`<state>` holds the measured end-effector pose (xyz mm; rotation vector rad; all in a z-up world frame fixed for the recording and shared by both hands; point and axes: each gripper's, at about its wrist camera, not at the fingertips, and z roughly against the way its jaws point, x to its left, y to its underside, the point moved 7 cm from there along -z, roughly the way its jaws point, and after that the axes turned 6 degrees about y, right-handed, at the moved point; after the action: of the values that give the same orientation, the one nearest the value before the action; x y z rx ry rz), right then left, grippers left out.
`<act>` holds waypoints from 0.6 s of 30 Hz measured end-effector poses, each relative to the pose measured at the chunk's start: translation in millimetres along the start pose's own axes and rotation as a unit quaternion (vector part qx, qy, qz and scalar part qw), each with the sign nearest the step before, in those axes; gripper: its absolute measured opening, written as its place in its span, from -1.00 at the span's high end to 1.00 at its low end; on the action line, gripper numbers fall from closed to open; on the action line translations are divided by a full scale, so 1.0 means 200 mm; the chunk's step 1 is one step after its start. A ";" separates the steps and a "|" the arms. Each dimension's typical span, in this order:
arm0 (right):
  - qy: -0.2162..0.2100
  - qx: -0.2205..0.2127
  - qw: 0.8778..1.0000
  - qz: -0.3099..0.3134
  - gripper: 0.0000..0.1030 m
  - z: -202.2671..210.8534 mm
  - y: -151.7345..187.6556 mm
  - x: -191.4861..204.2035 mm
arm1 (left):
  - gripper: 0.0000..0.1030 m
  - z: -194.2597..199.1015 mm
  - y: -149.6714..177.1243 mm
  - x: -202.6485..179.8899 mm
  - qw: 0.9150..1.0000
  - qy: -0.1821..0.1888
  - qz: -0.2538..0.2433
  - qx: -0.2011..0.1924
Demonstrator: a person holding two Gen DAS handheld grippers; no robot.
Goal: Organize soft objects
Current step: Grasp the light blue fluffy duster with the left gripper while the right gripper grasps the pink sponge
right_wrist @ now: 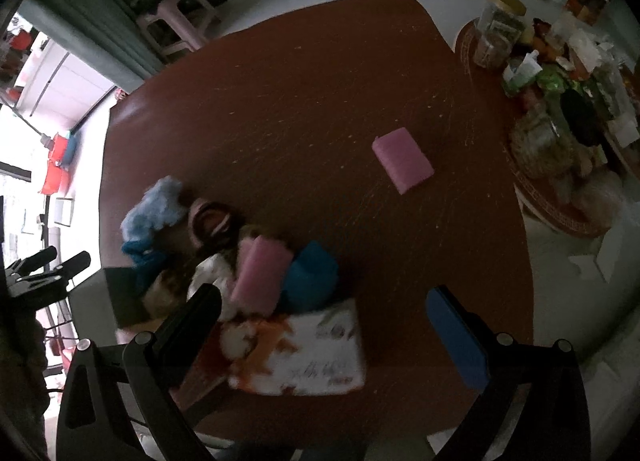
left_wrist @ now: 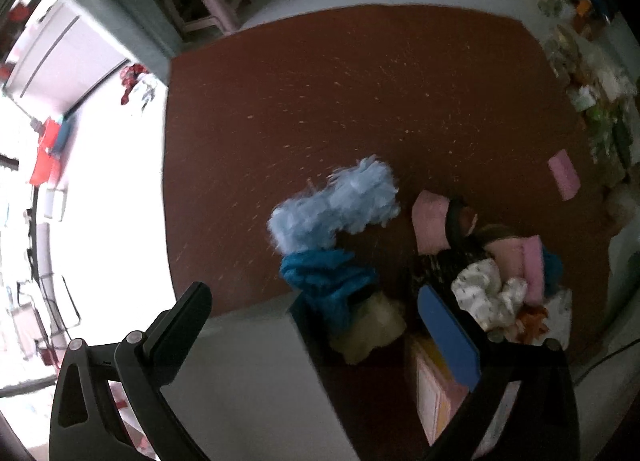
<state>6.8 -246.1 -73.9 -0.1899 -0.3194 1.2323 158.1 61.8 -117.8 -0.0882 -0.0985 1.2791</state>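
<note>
Reddish-brown worktop (right_wrist: 320, 109), scratched, carrying a heap of soft objects at about 7 o'clock in the right wrist view: fluffy light-blue duster (left_wrist: 336, 205), teal cloth (left_wrist: 328, 285), rolled pink towel (right_wrist: 260, 277), white patterned cloth (left_wrist: 484, 289), dark headband (right_wrist: 210, 223), partly over a printed box (right_wrist: 316, 353). Lone pink sponge (right_wrist: 402, 159) lying well apart from the heap, toward 1 o'clock. Cluttered round tray (right_wrist: 560, 213) of jars and packets at 3 o'clock. Left gripper (left_wrist: 316, 325) spread wide, holding nothing, hovering just beside the teal cloth. Right gripper (right_wrist: 328, 321) likewise spread wide and empty, above the printed box.
</note>
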 end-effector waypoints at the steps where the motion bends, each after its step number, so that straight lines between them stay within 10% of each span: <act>1: -0.001 0.004 1.000 -0.001 -1.00 -0.04 -0.03 -0.02 | -1.00 -0.05 -0.03 -0.01 1.000 -0.005 -0.007 0.003; 18: -0.002 0.044 0.999 0.016 -1.00 -0.48 -0.31 -0.23 | -1.00 -0.62 -0.16 0.00 0.995 -0.028 -0.054 0.082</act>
<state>80.3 -307.6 -150.7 -0.1173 -0.2663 1.2768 204.6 51.2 -237.7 0.0927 -0.0463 1.1779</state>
